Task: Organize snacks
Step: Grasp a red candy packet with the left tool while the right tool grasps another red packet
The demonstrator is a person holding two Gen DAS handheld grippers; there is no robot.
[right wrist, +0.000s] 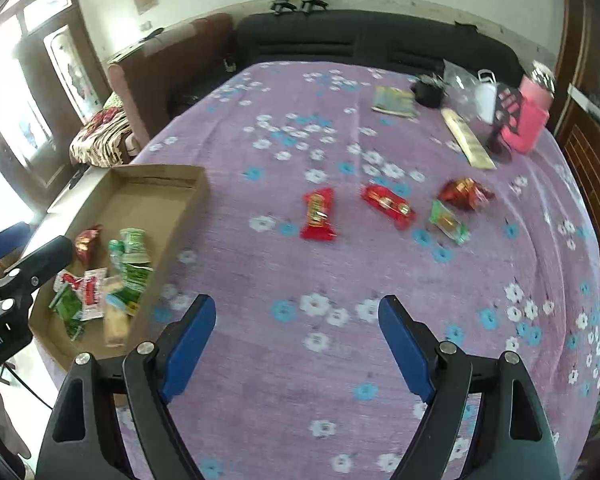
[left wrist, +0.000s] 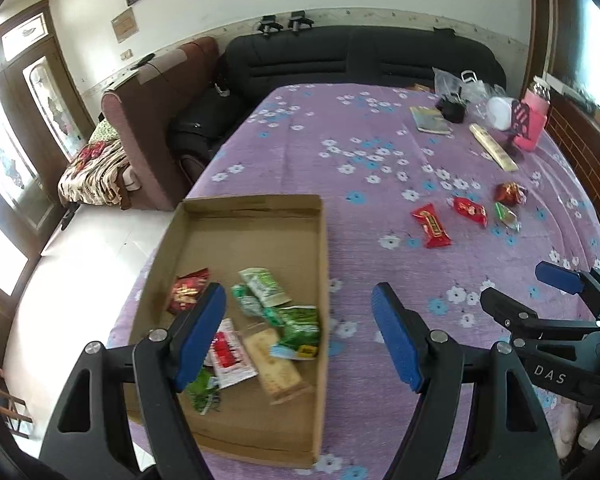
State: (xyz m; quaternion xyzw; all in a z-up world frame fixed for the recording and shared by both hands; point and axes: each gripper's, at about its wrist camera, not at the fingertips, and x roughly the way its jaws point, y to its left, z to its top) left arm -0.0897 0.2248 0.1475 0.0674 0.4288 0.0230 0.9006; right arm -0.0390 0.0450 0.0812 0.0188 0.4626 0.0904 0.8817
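Note:
A shallow cardboard box (left wrist: 260,208) sits on the purple flowered cloth at the left and also shows in the right wrist view (right wrist: 160,178). It holds several snack packets, green (left wrist: 300,322), red (left wrist: 188,290) and beige. Four packets lie loose on the cloth: a red bar (right wrist: 318,216), a second red packet (right wrist: 388,204), a green candy (right wrist: 448,220) and a red-gold packet (right wrist: 464,192). My left gripper (left wrist: 300,336) is open and empty over the box's right edge. My right gripper (right wrist: 298,344) is open and empty above bare cloth, short of the loose packets.
At the far right of the table stand a pink bottle (right wrist: 530,116), a white container (right wrist: 486,98), a black object (right wrist: 428,90), a book (right wrist: 394,102) and a long beige box (right wrist: 466,138). A black sofa (right wrist: 380,42) lies behind the table.

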